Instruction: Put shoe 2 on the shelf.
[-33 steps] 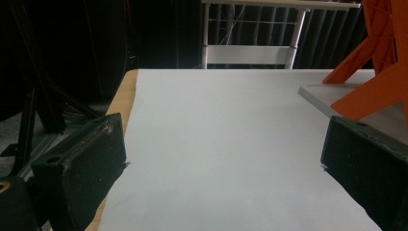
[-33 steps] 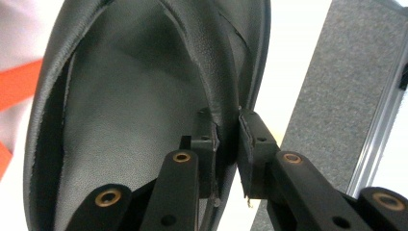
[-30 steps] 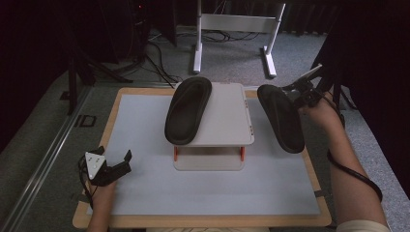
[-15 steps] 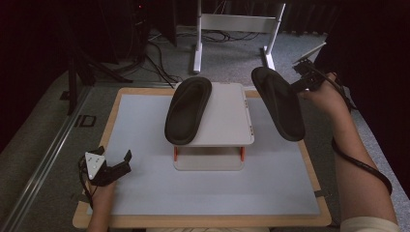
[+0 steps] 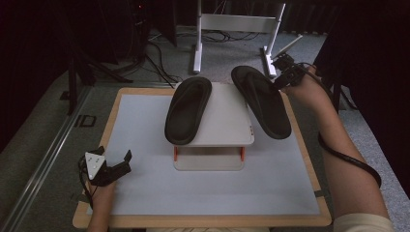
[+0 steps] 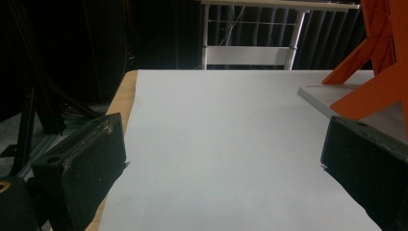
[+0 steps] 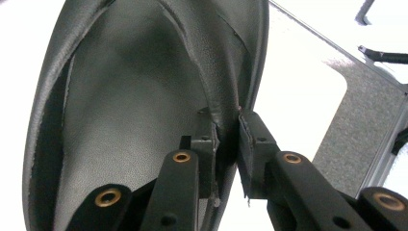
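While left claw (image 5: 117,166) rests open, right claw (image 7: 226,144) grips flip-flop (image 5: 261,101) strap

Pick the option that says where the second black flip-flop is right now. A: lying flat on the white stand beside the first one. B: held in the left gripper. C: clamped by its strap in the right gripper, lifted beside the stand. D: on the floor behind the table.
C: the right gripper has its jaws shut on the strap of the flip-flop, raised beside the stand.

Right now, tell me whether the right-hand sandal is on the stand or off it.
Off: the right tongs pinch its strap, holding the sandal above the stand.
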A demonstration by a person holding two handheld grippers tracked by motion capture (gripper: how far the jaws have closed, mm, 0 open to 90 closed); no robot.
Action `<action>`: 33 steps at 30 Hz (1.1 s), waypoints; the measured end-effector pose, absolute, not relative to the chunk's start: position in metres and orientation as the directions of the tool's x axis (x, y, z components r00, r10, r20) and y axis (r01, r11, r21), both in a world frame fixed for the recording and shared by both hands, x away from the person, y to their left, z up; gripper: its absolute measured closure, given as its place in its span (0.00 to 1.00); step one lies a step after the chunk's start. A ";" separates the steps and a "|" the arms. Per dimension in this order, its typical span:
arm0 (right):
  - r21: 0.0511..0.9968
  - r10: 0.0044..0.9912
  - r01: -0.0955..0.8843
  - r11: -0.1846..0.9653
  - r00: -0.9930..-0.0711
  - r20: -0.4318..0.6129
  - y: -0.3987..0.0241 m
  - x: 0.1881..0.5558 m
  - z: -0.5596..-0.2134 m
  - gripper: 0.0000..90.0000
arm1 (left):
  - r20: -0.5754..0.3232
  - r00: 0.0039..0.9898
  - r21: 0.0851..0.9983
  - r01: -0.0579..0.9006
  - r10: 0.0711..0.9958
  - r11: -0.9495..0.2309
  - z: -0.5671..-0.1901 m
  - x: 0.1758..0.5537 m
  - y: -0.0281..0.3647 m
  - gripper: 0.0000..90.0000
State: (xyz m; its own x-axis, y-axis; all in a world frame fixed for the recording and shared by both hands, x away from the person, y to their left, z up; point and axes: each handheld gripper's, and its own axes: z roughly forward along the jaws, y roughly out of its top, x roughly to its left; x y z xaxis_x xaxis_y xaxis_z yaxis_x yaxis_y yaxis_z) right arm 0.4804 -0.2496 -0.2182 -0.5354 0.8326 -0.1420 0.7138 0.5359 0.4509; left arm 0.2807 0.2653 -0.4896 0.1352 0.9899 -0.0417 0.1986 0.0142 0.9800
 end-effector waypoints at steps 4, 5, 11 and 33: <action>0.437 0.815 0.703 0.561 -0.561 -0.145 -0.231 0.481 -0.220 0.87 | -0.043 0.135 0.980 0.197 0.990 0.016 -0.490 0.281 0.265 0.02; 0.435 0.810 0.699 0.567 -0.568 -0.144 -0.226 0.482 -0.221 0.87 | -0.042 0.136 0.980 0.197 0.990 0.015 -0.490 0.281 0.265 0.02; 0.402 0.788 0.688 0.603 -0.593 -0.166 -0.203 0.484 -0.229 0.87 | -0.042 0.138 0.981 0.195 0.990 0.015 -0.490 0.280 0.265 0.02; 0.358 0.791 0.713 0.603 -0.594 -0.148 -0.187 0.495 -0.240 0.84 | -0.044 0.138 0.980 0.197 0.989 0.016 -0.490 0.280 0.265 0.02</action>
State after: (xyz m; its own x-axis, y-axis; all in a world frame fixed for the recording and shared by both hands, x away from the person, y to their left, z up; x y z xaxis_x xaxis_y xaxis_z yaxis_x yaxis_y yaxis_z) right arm 0.4950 -0.1874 -0.2398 -0.5941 0.7906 -0.1481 0.7130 0.6028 0.3580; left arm 0.2805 0.2654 -0.4897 0.1384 0.9894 -0.0438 0.1967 0.0159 0.9803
